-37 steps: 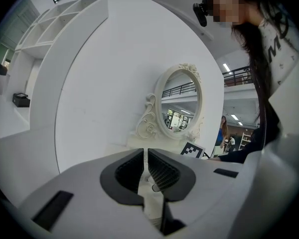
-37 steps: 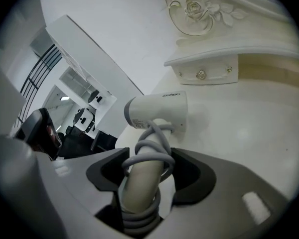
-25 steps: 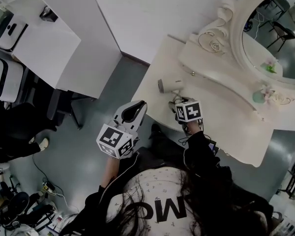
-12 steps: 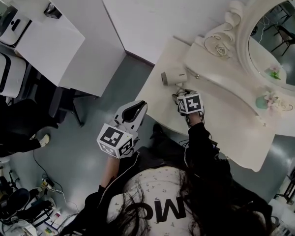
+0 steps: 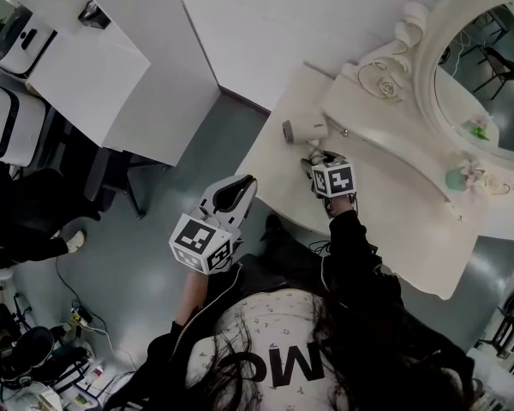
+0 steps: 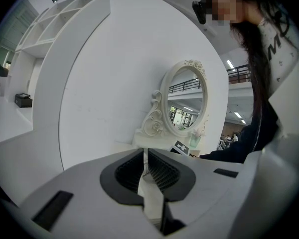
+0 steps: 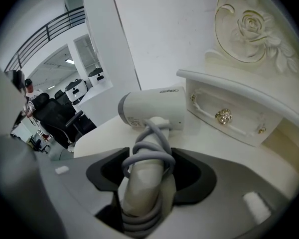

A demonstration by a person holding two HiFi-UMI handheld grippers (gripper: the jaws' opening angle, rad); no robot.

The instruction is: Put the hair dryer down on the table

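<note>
In the frame's upper middle, the right claw [image 7: 149,177] pinches the hair dryer [image 7: 157,108] by its cord-wrapped handle, low over the counter [image 7: 97,136]. The left claw [image 6: 145,172] is pressed together, empty. Letting go tilted could roll it off the near edge.

Looks like a big office or lab hall with a staged bedroom corner: cream vanity desk [image 5: 385,187] and ornate oval mirror [image 5: 488,67] against bare white partitions [image 5: 265,32], beside office chairs [image 7: 62,116], floor cables [image 5: 86,325] and a railed mezzanine [image 7: 45,34].
</note>
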